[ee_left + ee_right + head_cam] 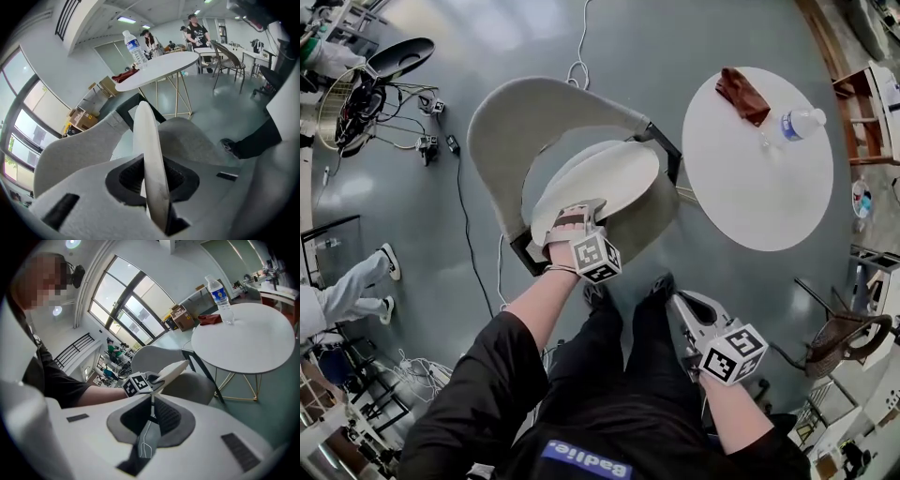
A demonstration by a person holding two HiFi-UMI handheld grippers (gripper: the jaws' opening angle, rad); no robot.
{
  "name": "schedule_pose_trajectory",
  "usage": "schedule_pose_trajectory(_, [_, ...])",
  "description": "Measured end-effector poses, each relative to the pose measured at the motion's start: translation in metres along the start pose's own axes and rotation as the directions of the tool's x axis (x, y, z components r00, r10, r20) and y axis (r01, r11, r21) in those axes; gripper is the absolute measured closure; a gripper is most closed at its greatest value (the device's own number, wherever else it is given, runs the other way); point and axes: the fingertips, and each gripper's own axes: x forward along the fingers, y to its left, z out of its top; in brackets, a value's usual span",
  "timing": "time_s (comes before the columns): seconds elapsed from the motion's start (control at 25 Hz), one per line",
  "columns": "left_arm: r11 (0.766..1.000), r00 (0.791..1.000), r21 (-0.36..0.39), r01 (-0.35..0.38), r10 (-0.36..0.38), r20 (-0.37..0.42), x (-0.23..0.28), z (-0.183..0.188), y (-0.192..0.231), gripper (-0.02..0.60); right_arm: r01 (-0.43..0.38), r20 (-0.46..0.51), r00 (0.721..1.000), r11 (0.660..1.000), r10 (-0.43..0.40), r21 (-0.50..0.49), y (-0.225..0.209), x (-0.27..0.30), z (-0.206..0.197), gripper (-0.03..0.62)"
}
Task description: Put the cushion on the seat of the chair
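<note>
half done: cushion (602, 176), pinched by left gripper (572, 221), tilted over chair seat (645, 225), not yet released; right gripper (151, 408) closed, empty.

Person: black short-sleeved top (478, 384) with a blue chest patch (584, 458) lettered in white; black trousers (614, 366); dark shoes (661, 284). Handheld left gripper (572, 214) and right gripper (678, 300): pale grey moulded shells, dark ribbed recesses, each carrying a cube (596, 256) of black-and-white square markers.
</note>
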Motion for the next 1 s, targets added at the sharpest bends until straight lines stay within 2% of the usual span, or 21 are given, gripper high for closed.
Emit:
schedule_pose_trajectory(0.24, [0.994, 0.995, -0.061, 0.096, -0.097, -0.013, 0.029, 0.010, -0.055, 0.505, 0.012, -0.018, 1.000, 1.000, -0.012, 0.016, -0.018, -0.005, -0.014, 0.554])
schedule_pose_trajectory(0.36, [0.987, 0.989, -0.068, 0.146, -0.148, -0.025, 0.048, 0.007, -0.084, 0.475, 0.018, -0.013, 1.000, 1.000, -0.018, 0.022, -0.029, -0.006, -0.019, 0.554])
schedule_pose_trajectory(0.56, [0.983, 0.983, -0.059, 0.172, -0.176, -0.055, 0.073, 0.003, -0.116, 0.442, 0.018, -0.032, 0.999, 1.000, -0.018, -0.007, -0.046, -0.009, -0.034, 0.554])
schedule_pose_trajectory(0.72, [0.977, 0.974, -0.052, 0.207, -0.211, -0.080, 0.090, -0.003, -0.142, 0.396, 0.040, -0.030, 0.999, 0.999, -0.039, 0.017, -0.062, -0.013, -0.048, 0.554])
schedule_pose_trajectory(1.0, [0.962, 0.956, -0.088, 0.259, -0.268, -0.119, 0.116, -0.010, -0.169, 0.344, 0.062, -0.035, 0.998, 0.997, -0.060, 0.038, -0.080, -0.026, -0.070, 0.554])
